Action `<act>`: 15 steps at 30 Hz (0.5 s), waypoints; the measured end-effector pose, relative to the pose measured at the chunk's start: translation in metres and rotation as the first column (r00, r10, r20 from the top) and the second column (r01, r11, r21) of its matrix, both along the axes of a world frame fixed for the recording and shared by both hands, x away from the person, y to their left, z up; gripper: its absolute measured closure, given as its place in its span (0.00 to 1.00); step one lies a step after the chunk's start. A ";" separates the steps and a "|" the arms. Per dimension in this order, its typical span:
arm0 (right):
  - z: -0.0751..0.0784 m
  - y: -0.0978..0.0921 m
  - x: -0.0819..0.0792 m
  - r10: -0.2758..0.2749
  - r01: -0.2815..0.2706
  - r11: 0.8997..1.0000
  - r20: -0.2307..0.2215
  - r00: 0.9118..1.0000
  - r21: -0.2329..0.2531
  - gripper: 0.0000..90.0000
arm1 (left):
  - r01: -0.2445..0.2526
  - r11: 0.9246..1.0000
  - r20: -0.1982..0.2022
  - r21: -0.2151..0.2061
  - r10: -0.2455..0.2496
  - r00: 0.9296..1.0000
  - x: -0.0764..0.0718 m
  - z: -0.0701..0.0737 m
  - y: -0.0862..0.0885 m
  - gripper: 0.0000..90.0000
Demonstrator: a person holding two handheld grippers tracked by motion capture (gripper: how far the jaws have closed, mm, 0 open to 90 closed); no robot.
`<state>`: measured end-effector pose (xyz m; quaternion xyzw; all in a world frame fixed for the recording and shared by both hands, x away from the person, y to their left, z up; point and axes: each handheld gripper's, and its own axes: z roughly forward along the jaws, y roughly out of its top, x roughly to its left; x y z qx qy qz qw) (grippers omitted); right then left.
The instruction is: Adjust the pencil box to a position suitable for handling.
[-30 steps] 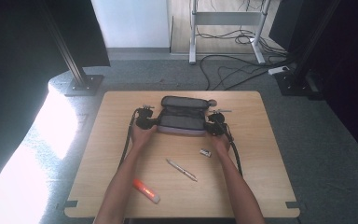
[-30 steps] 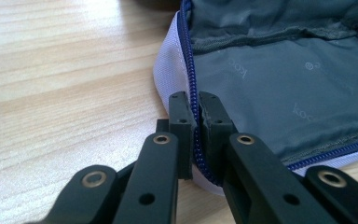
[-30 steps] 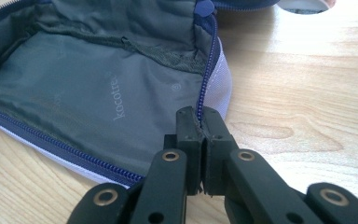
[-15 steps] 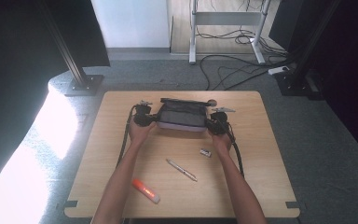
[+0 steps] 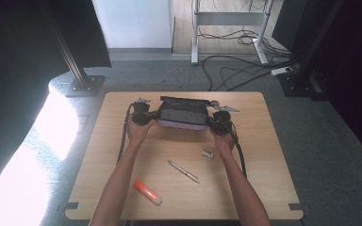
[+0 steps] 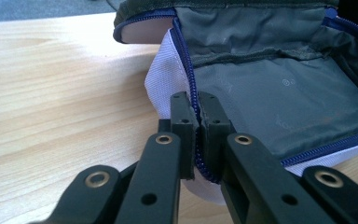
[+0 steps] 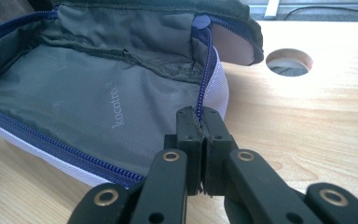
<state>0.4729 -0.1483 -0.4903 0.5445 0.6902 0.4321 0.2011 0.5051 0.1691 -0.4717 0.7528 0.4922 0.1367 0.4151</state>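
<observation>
High view: a grey fabric zip pouch with a white lower edge (image 5: pixel 181 114) lies open at the far middle of the light wooden desk (image 5: pixel 273 155). The left gripper (image 5: pixel 147 115) meets the pouch's left end and the right gripper (image 5: pixel 213 123) its right end, each held in a hand whose forearm enters from the bottom edge. Nearer the person lie a small silver-white clip-like object (image 5: pixel 208 154), a slim silver pen (image 5: pixel 183 171) and an orange-and-white marker (image 5: pixel 147 192), all well apart from the pouch.

Left gripper view: the left gripper's (image 6: pixel 193 119) black fingers (image 6: pixel 182 122) are pressed together on the blue zipper edge of the pouch (image 6: pixel 270 100), where the white outer wall meets the grey lining. The pouch mouth gapes, showing the grey inside. The desk (image 6: pixel 51 102) runs off to the left.

Right gripper view: the right gripper's (image 7: pixel 200 126) black fingers (image 7: pixel 188 128) pinch the blue zipper edge at the pouch's (image 7: pixel 98 88) other end. The grey lining bears pale lettering. A round hole (image 7: pixel 289 61) in the desk (image 7: pixel 317 130) lies just beyond the pouch.
</observation>
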 end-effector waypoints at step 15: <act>0.015 0.003 -0.011 0.019 -0.018 0.999 0.052 0.998 -0.027 0.97 | 0.014 1.000 0.047 -0.024 -0.013 0.999 -0.016 0.016 0.005 0.96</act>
